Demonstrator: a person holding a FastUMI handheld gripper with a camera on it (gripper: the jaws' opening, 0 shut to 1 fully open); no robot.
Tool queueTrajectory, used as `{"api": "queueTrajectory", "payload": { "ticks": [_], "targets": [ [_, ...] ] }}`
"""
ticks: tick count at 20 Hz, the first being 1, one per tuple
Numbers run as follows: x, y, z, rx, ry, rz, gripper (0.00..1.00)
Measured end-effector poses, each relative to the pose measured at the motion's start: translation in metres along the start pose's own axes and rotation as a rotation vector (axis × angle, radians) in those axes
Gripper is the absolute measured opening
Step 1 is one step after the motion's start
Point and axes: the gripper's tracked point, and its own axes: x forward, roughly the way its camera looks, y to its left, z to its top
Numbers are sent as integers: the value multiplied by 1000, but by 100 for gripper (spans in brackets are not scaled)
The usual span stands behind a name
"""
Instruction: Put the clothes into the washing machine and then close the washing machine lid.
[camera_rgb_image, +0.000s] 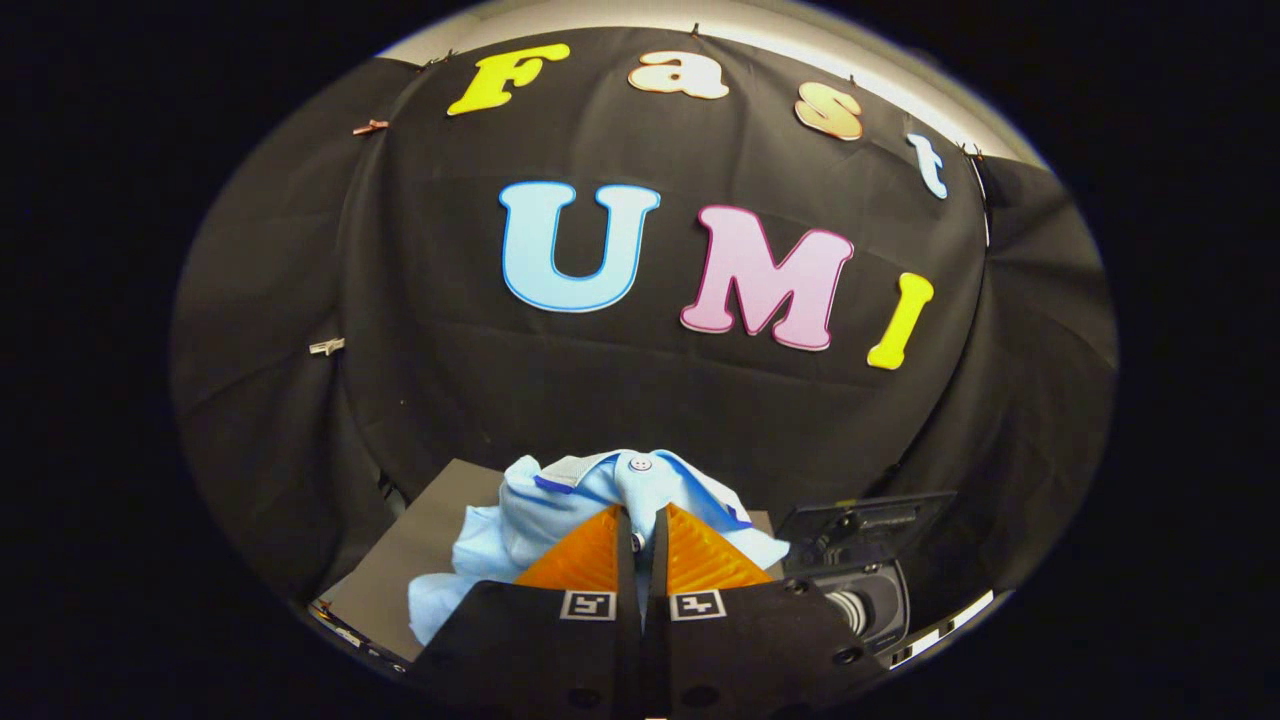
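A light blue shirt (560, 500) with a white button and darker blue trim hangs bunched around my fingertips, lifted above the grey table top (420, 560). My gripper (642, 520) is shut on the light blue shirt, a thin fold of cloth pinched between the two fingers. To the right of the fingers and lower down stands the washing machine (868, 600), with its dark lid (865, 525) raised and the round drum opening showing beneath it. Most of the shirt's lower part is hidden behind the fingers.
The grey table top reaches out to the left beneath the shirt, its near corner close to the left finger. The black cloth wall stands close behind the table and the machine.
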Motion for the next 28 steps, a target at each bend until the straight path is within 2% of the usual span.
{"api": "queueTrajectory", "payload": {
  "ticks": [5,9,19,28],
  "targets": [
    [-21,-54,30,6,-59,56,5],
    [-31,-111,31,0,-79,82,5],
    [-27,-241,10,66,-68,6,5],
    [11,-304,-56,15,9,-71,5]
  ]
}}
